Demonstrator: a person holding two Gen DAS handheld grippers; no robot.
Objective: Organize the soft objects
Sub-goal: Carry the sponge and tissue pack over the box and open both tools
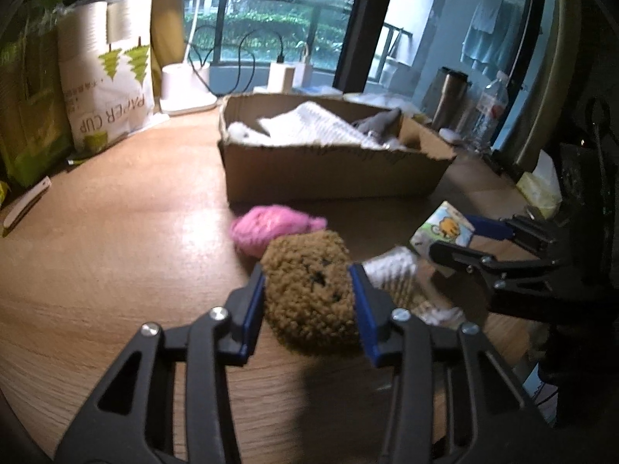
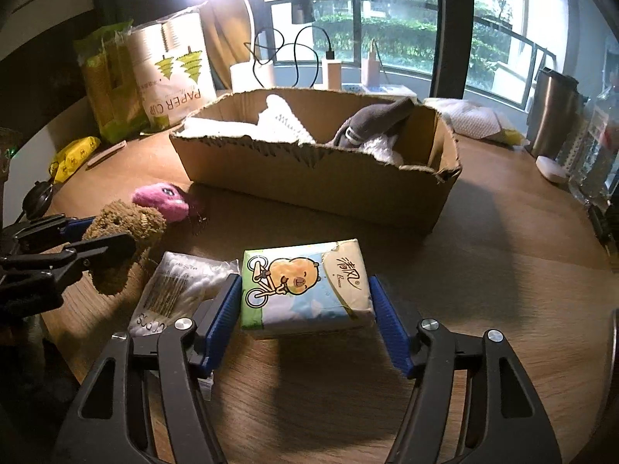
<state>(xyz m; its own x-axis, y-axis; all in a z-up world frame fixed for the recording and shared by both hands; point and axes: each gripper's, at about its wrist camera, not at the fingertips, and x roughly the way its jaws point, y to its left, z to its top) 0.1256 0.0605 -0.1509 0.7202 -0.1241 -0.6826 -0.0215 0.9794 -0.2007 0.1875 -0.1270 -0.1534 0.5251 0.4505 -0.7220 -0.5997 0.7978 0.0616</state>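
Observation:
My left gripper [image 1: 309, 290] is shut on a brown fuzzy plush toy [image 1: 309, 286] and holds it just above the wooden table; it also shows in the right wrist view [image 2: 123, 228]. My right gripper [image 2: 305, 297] is shut on a tissue pack [image 2: 305, 290] with a cartoon bear on a bicycle; the pack also shows in the left wrist view [image 1: 443, 228]. A pink plush [image 1: 271, 226] lies on the table behind the brown toy. An open cardboard box [image 2: 309, 178] stands beyond, holding a white cloth [image 2: 282, 120] and a grey garment [image 2: 371, 123].
A clear bag of cotton swabs [image 2: 178, 290] lies left of the tissue pack. A paper cup pack [image 1: 108, 73] and green packs [image 1: 31, 96] stand at the back left. A steel tumbler [image 2: 549, 112] and a water bottle [image 1: 487, 112] stand at the right.

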